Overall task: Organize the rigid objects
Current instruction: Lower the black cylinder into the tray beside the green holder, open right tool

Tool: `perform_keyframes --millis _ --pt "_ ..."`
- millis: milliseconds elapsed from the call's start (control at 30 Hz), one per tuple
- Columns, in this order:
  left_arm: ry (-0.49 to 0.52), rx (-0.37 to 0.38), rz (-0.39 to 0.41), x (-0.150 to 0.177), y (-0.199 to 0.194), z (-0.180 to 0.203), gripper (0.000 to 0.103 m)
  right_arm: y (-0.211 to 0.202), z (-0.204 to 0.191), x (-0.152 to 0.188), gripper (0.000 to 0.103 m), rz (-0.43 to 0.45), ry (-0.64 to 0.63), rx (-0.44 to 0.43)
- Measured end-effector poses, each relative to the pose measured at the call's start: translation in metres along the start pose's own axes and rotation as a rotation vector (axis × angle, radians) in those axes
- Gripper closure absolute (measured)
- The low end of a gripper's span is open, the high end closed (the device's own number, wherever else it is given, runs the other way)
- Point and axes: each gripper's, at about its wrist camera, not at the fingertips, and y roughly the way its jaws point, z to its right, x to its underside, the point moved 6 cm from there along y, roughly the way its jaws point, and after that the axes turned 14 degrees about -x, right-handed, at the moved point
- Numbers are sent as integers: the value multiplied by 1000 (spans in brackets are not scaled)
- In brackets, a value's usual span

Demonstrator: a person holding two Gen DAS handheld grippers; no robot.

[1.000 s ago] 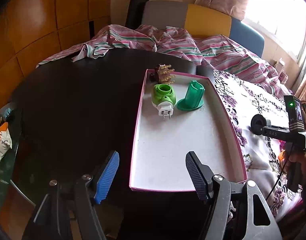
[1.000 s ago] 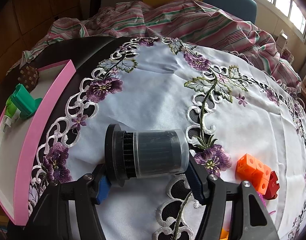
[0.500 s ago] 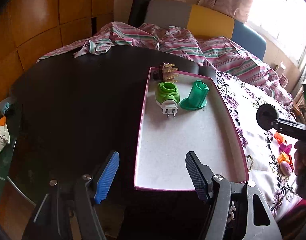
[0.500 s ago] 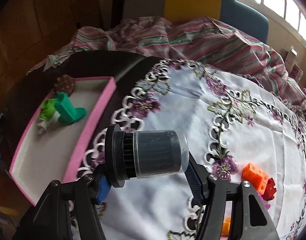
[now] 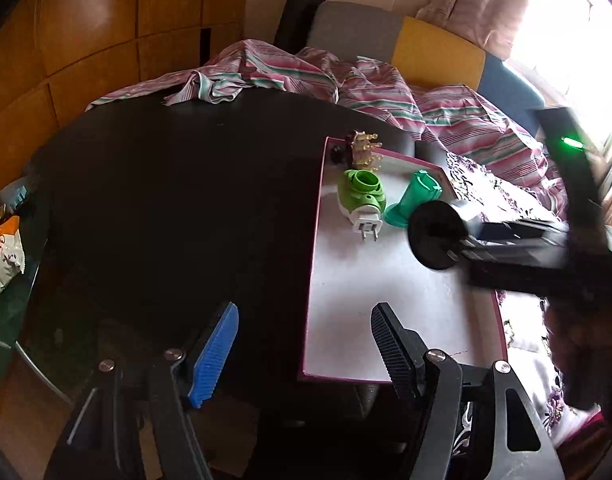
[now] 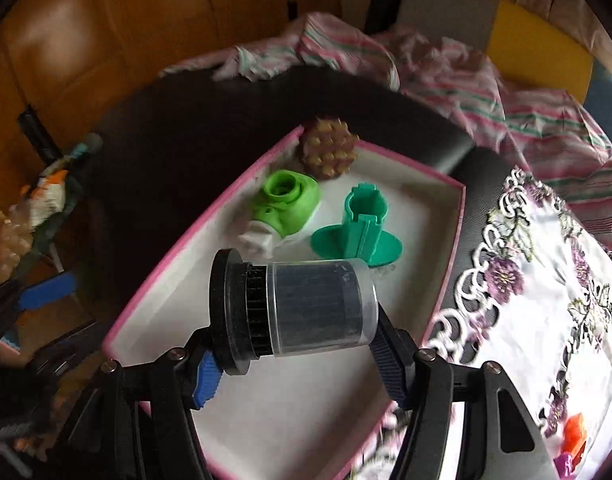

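Note:
My right gripper (image 6: 294, 350) is shut on a black cylinder with a clear cap (image 6: 294, 312), held on its side above the pink-rimmed white tray (image 6: 457, 216). The cylinder also shows in the left wrist view (image 5: 437, 236), over the tray's right half. In the tray lie a light green plug-in device (image 6: 286, 204), a teal flanged holder (image 6: 361, 232) and a brown spiky ball (image 6: 325, 154). My left gripper (image 5: 306, 344) is open and empty, hovering near the tray's near left corner (image 5: 306, 372).
The tray sits on a dark round table (image 5: 166, 200). A white embroidered cloth (image 6: 545, 300) covers the right side, with orange and pink toys (image 6: 573, 436) on it. A striped blanket (image 5: 345, 80) lies behind. A snack bag (image 5: 2, 248) is at far left.
My right gripper has carried the black cylinder left from over the embroidered cloth to above the tray. The left gripper has stayed open and shifted slightly.

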Motion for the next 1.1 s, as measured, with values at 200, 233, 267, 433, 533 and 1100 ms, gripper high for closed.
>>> perform_keyframes --millis 200,233,267,433,533,1100 --pt "-10 7 -12 2 3 -3 33 30 39 -17 38 -23 96 117" --pt "-9 8 -13 2 4 -3 33 32 44 -17 38 -16 114 112" --pt "-9 8 -15 2 4 -3 33 32 49 -18 39 1 140 90" --pt "-11 2 -6 0 3 -5 33 29 53 -17 39 13 164 57" --pt "-17 3 -2 -1 2 -6 33 27 49 -12 39 12 156 52" --pt "4 -5 28 -3 -10 -3 33 0 41 10 37 80 162 44"
